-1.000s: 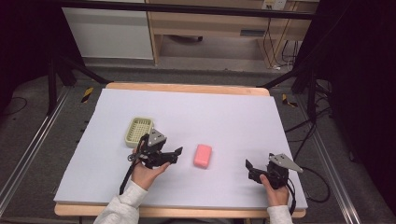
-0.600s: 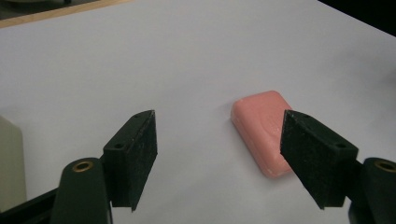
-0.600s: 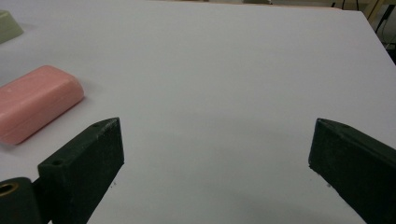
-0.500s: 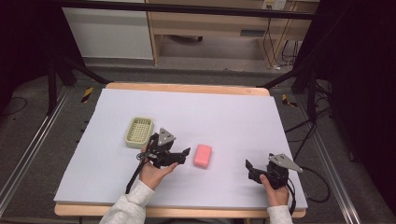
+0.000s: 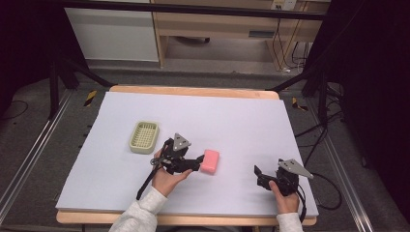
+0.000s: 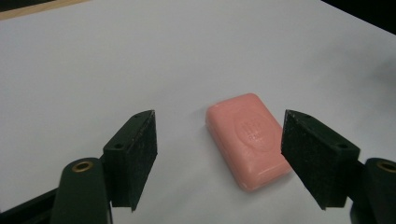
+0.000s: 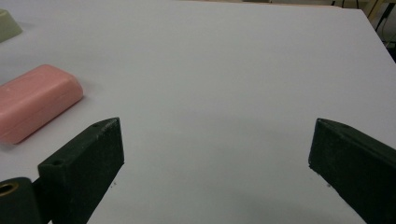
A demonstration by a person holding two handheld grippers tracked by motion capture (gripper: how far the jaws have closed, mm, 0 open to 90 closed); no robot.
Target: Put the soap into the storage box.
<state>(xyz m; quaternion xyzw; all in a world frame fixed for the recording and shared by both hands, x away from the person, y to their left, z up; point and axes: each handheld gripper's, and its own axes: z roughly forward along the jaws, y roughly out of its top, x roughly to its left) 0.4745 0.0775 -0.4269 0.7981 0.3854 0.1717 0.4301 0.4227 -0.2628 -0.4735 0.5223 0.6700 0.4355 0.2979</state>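
Note:
A pink bar of soap (image 5: pixel 210 161) lies flat on the white table cover (image 5: pixel 232 121), near the middle of its front half. My left gripper (image 5: pixel 197 162) lies just left of it, with the tips at its near end. In the left gripper view the jaws of the left gripper (image 6: pixel 218 128) stand open. The soap (image 6: pixel 247 140) lies just ahead of them, nearer the right pad (image 6: pixel 310 158), and neither pad touches it. My right gripper (image 5: pixel 258 174) rests at the front right with its fingers pointing left. The right gripper (image 7: pixel 218 135) is wide open over bare cover, with the soap (image 7: pixel 37 100) off to its left.
A pale green ribbed soap dish (image 5: pixel 144 137) stands on the cover left of the left hand, and its corner (image 7: pixel 8 23) also appears in the right gripper view. Black cables trail from both grippers toward the front edge. Metal stand legs and floor cables flank the table.
My left gripper has slid to the right across the cover, closing the gap to the soap. The right gripper, the soap and the dish have stayed in place.

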